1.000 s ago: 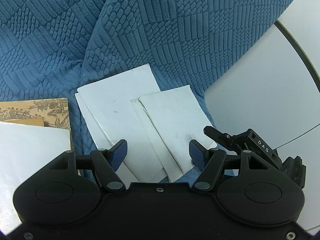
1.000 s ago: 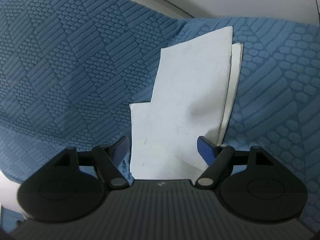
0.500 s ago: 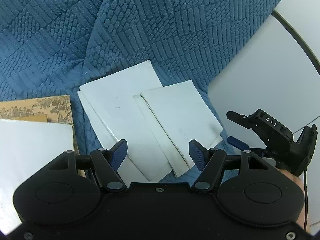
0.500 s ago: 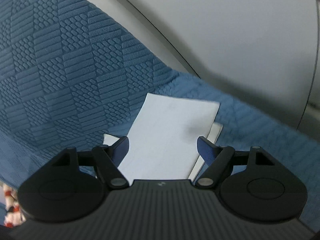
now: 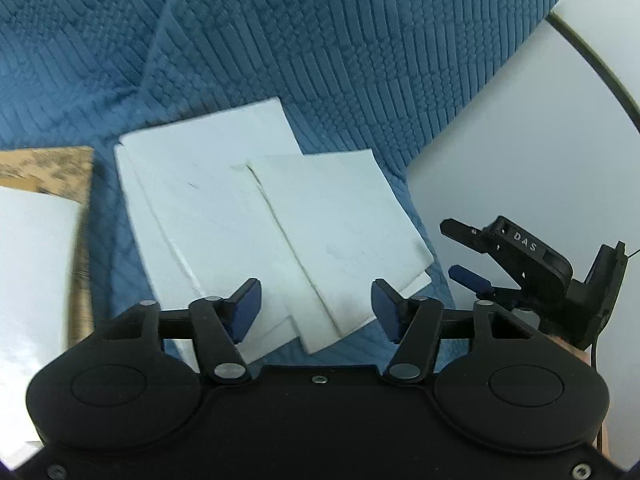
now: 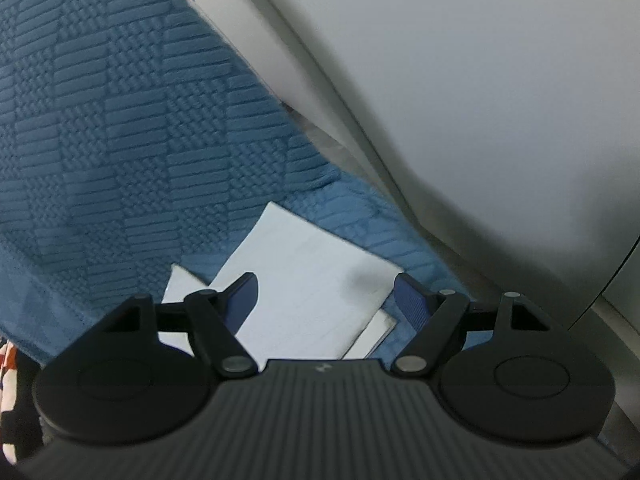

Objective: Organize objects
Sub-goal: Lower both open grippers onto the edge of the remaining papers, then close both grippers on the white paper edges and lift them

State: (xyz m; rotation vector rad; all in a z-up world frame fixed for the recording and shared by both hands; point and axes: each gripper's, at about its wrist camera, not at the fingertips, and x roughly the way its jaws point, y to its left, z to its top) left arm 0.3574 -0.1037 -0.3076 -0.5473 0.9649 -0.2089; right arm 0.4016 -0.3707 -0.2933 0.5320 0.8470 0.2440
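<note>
Two overlapping stacks of white paper lie on a blue textured cloth (image 5: 320, 60): a left stack (image 5: 192, 208) and a right stack (image 5: 340, 224) partly on top of it. My left gripper (image 5: 314, 300) hovers over their near corners. Its jaws are closing, the pads stand apart, and nothing is pressed between them. The right gripper (image 5: 452, 248) is at the right edge of the cloth, beside the right stack. In the right wrist view the same white sheets (image 6: 312, 280) lie beneath my right gripper (image 6: 326, 292), which is open and holds nothing.
A brown patterned cover (image 5: 44, 168) with a white sheet (image 5: 32, 260) over it lies left of the papers. A white surface (image 5: 520, 120) with a dark curved line borders the cloth on the right. Something red and white (image 6: 6, 364) shows at the far lower left.
The left gripper has come closer over the papers and its jaws have narrowed. The right gripper has pulled off the papers to the right and rolled, so its view now tilts toward the white surface.
</note>
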